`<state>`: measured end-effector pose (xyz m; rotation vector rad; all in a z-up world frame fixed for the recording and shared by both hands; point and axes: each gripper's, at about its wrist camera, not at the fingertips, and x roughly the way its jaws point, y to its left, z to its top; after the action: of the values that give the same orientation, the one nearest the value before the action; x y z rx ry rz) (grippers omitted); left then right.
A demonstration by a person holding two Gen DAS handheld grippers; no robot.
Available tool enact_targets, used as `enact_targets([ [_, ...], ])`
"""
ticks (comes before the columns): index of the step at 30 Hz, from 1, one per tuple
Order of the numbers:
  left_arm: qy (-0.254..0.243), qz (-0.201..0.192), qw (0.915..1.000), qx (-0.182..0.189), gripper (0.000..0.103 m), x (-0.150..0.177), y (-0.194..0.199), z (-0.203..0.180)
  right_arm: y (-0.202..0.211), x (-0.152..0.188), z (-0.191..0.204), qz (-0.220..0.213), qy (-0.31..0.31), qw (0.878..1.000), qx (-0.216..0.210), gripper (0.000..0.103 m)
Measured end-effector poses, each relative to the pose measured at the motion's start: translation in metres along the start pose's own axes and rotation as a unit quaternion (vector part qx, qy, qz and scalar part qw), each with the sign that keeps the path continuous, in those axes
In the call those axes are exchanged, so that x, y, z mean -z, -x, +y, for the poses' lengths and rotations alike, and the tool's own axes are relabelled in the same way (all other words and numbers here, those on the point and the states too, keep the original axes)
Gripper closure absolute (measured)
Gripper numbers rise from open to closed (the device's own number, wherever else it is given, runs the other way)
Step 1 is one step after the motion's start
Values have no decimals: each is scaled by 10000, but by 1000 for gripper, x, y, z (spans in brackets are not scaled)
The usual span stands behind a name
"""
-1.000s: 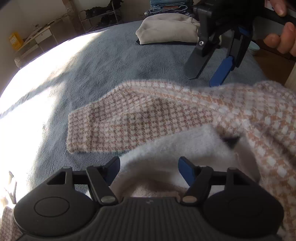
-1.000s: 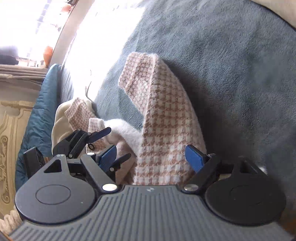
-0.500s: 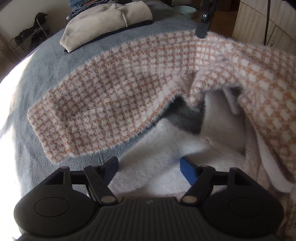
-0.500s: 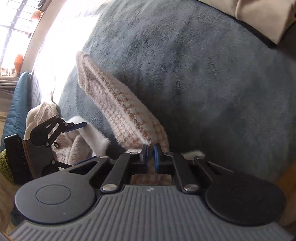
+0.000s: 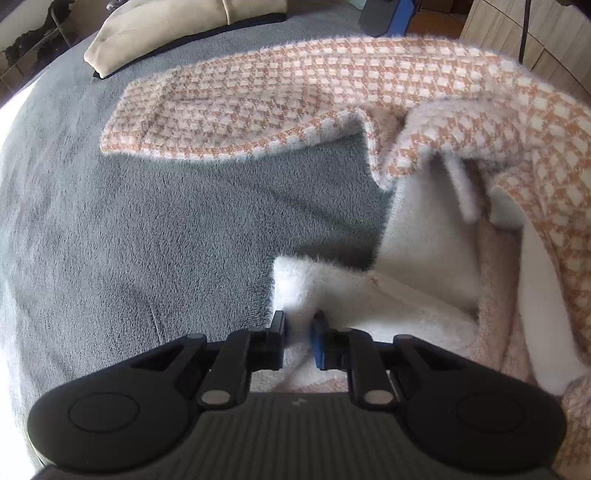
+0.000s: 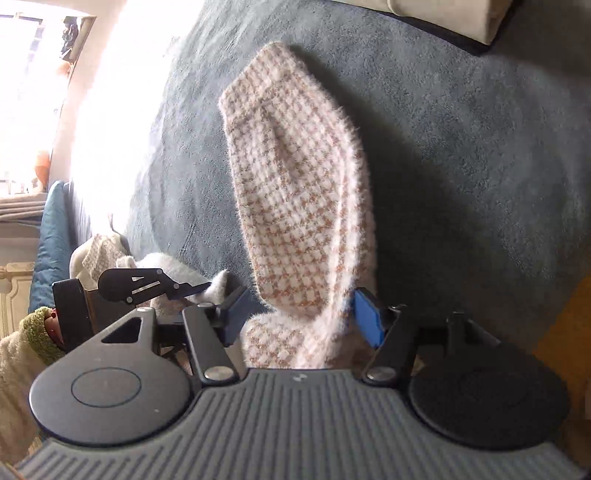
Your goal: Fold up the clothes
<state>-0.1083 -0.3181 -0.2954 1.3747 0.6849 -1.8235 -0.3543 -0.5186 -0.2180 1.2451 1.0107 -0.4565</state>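
Note:
A fuzzy pink-and-white houndstooth jacket (image 5: 480,122) with white fleece lining lies on the grey blanket (image 5: 147,240). Its sleeve (image 5: 229,110) stretches out flat to the left. My left gripper (image 5: 300,328) is shut on a corner of the white lining (image 5: 295,280) at the near edge. In the right wrist view the sleeve (image 6: 295,177) lies straight ahead on the blanket (image 6: 461,147), and my right gripper (image 6: 301,317) stands open around the sleeve's near end. The left gripper (image 6: 192,290) shows at the lower left, pinching white fleece. The right gripper's fingers (image 5: 384,16) peek in at the top edge.
A folded beige garment (image 5: 177,29) lies at the far side of the bed, also folded beige garment (image 6: 443,14). A wooden cabinet (image 5: 535,44) stands at the back right. A bright window (image 6: 33,74) is to the left. A green-cuffed sleeve (image 6: 37,328) holds the left gripper.
The right gripper, shut on the sleeve half a second ago, has opened and the sleeve now lies flat. The left gripper has closed on the white lining.

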Motion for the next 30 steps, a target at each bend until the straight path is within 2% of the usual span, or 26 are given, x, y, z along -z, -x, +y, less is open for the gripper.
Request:
enact_targets([
  [3,642,-254,9976,-104,93,3,15,3,-25,-14,10,325,379,9984,261,36],
  [5,1274,-510,9904,-182,94,8,26,8,-42,-16,9,579,466,9962,447,40],
  [6,1613,-642,9846,-204,94,12,33,11,-48,-15,7,669,506,9951,517,47],
  [7,2010,-787,9762,-200,94,18,42,13,-48,-13,9,630,597,9947,558,72],
  [8,2440,-944,9650,-190,94,26,50,16,-46,-12,11,585,689,9941,597,89],
  [10,3233,-1282,9373,-240,94,42,70,19,-34,-14,16,364,615,9968,350,94],
  [11,3603,-1471,9206,-314,94,51,80,19,-27,-15,20,245,582,9978,185,95],
  [14,4593,-2013,8633,-571,94,75,112,19,-3,-27,53,-179,844,9958,-296,95],
  [16,4895,-2310,8361,-890,94,86,135,14,11,-35,80,-431,1138,9904,-655,96],
  [20,5321,-2754,7877,-1431,94,114,179,6,28,-65,142,-750,1828,9717,-1296,96],
  [23,5610,-3071,7467,-1828,94,134,212,0,44,-79,177,-960,2145,9585,-1615,96],
  [26,5863,-3350,7038,-2205,94,155,245,-8,77,-83,196,-1420,2217,9449,-1946,96],
  [30,6106,-3497,6614,-2596,94,187,283,-29,121,-76,182,-2010,1937,9394,-1989,96],
])
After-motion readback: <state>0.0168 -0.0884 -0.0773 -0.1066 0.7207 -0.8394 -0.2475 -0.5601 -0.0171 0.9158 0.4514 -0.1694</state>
